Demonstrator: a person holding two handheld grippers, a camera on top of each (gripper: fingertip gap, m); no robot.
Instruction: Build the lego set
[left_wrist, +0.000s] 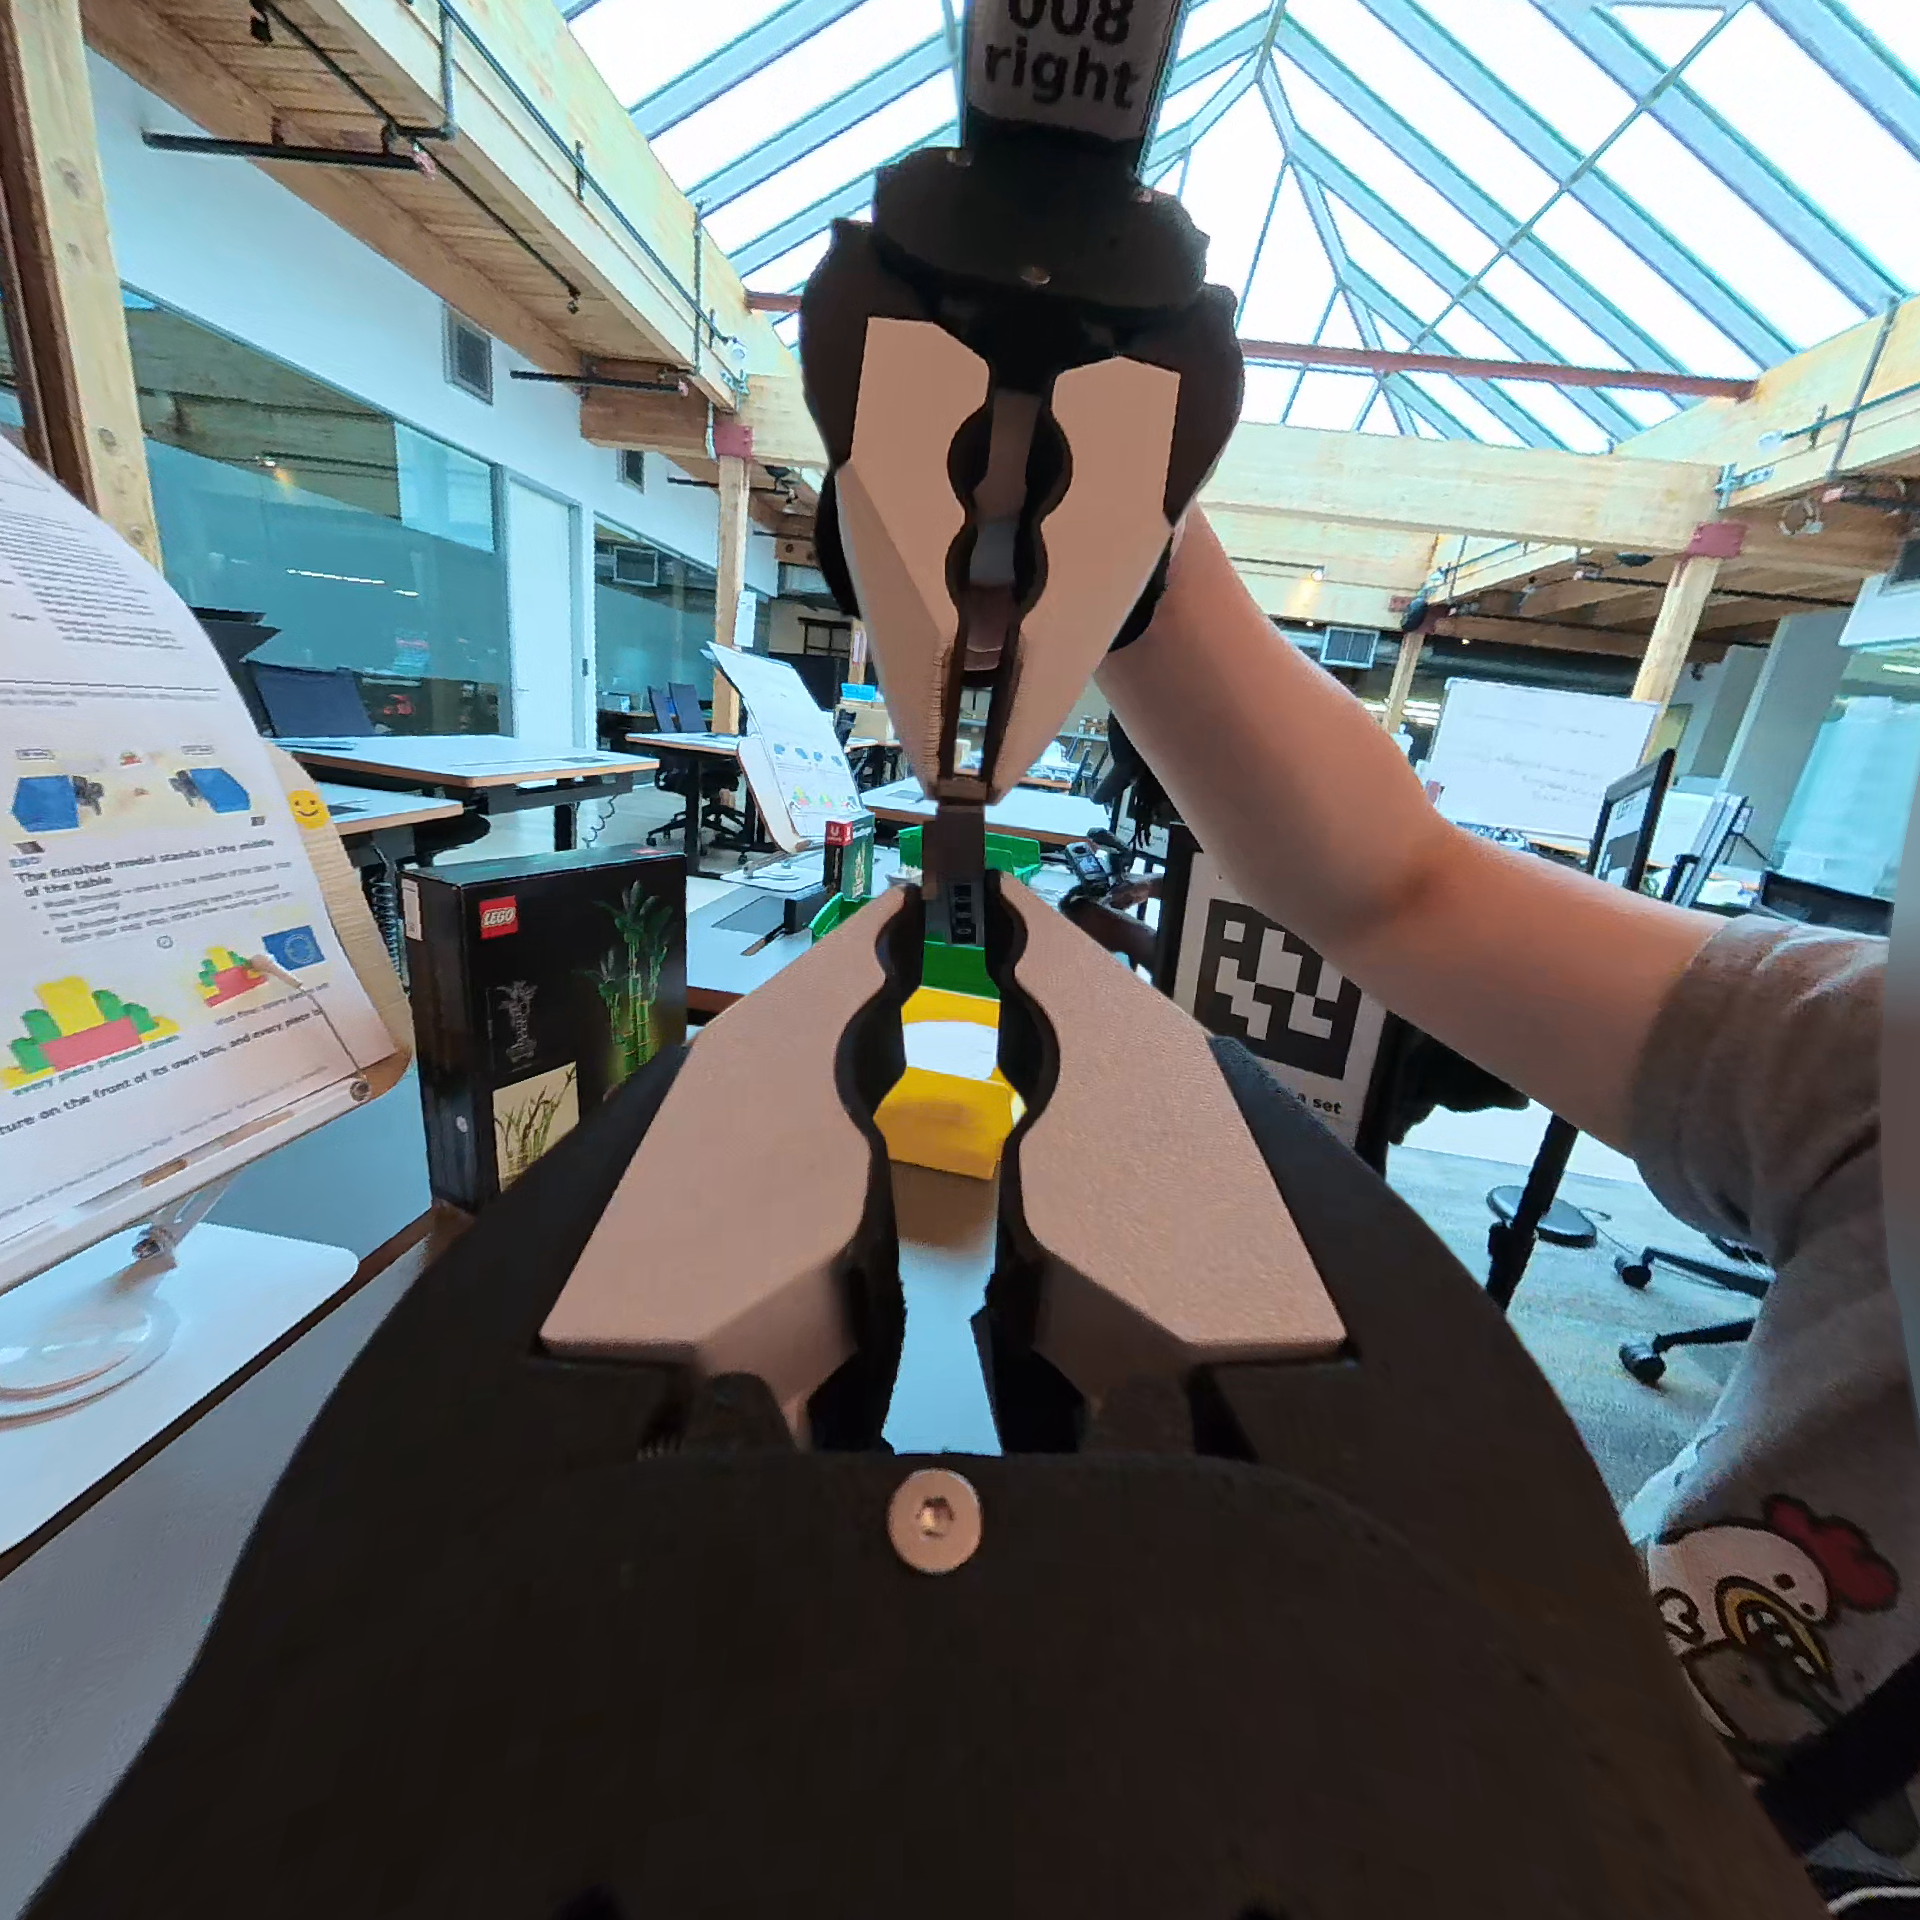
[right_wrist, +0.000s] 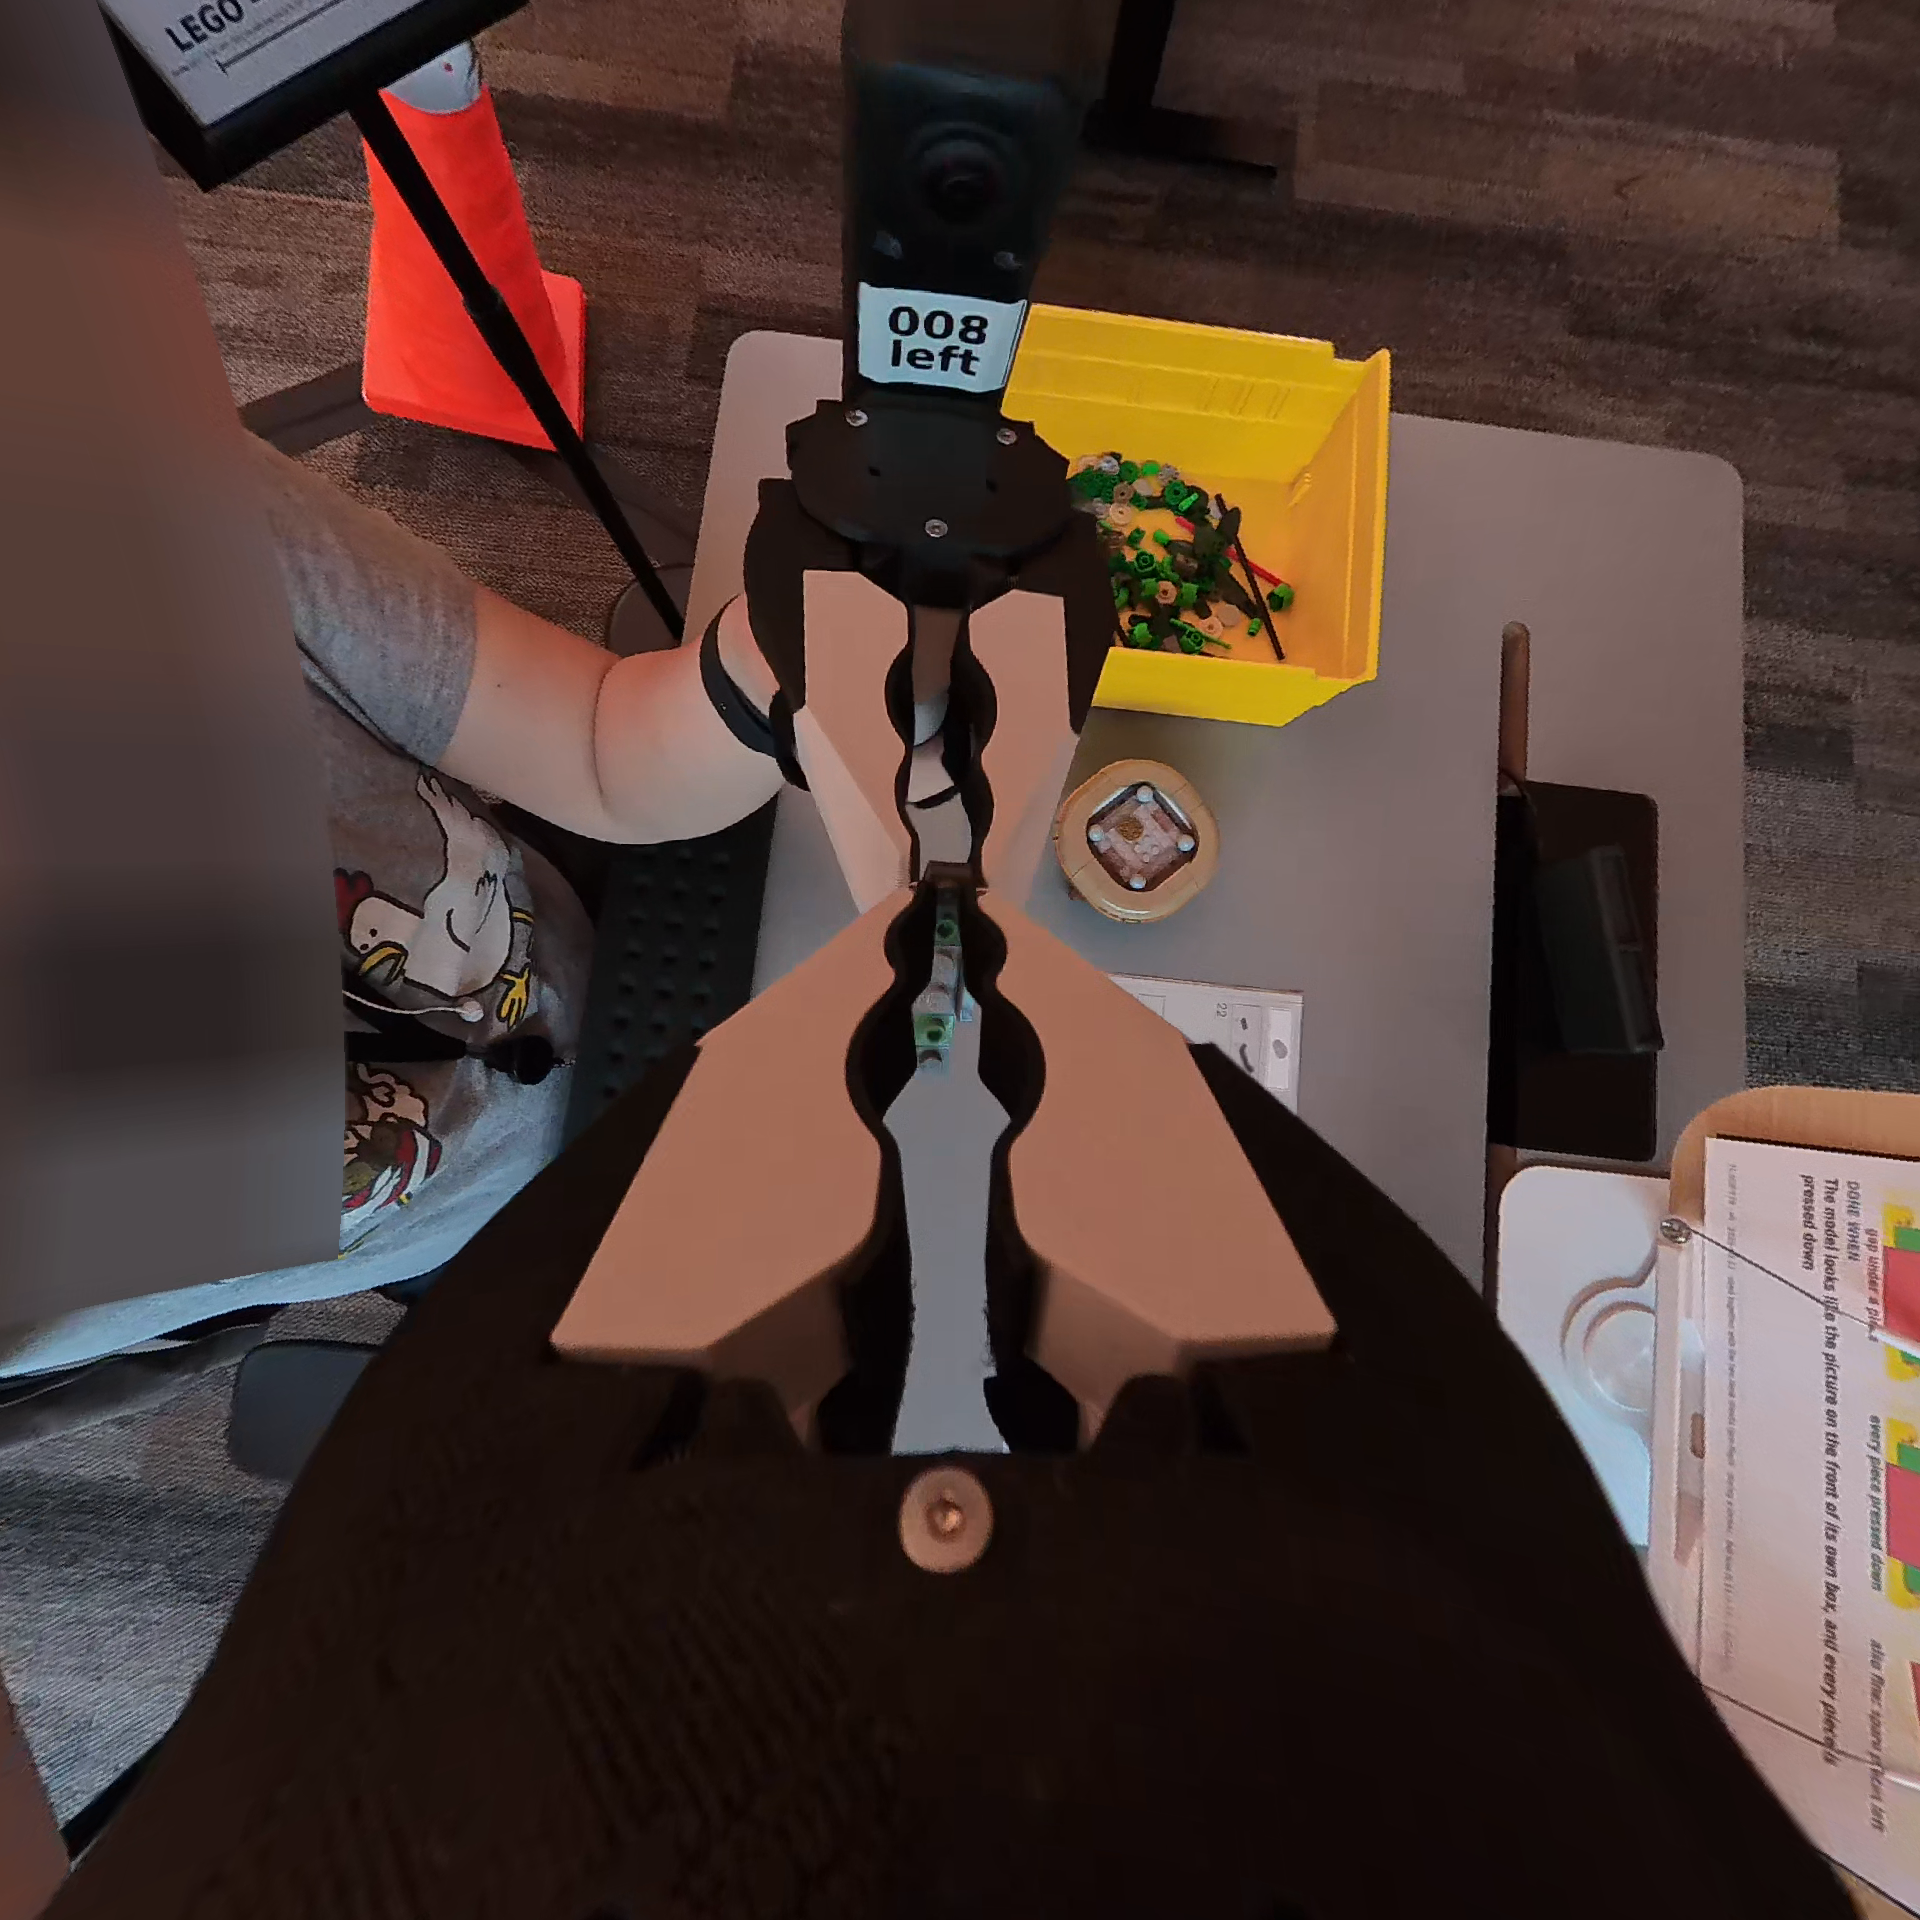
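Observation:
My left gripper (left_wrist: 954, 899) is shut on a small black lego piece (left_wrist: 961, 916). My right gripper (left_wrist: 961, 784) comes down from above and meets it tip to tip, with a dark piece (left_wrist: 957, 847) between the two. In the right wrist view my right gripper (right_wrist: 943, 904) is shut on a short green and grey lego stalk (right_wrist: 938, 987) that lies along its fingers. The left gripper (right_wrist: 943, 868) meets it from the far side. Both are held in the air over the grey table (right_wrist: 1403, 935). How the pieces join is hidden.
A yellow bin (right_wrist: 1340, 520) with several green and black pieces stands at the table's far side. A round tan lego pot (right_wrist: 1136, 852) stands to the right of the grippers. A booklet page (right_wrist: 1216, 1029), an instruction sheet on a stand (left_wrist: 156, 883), the lego box (left_wrist: 540, 997) and an orange cone (right_wrist: 457, 281) are around. My two grippers' fingertips are within a few centimetres of each other.

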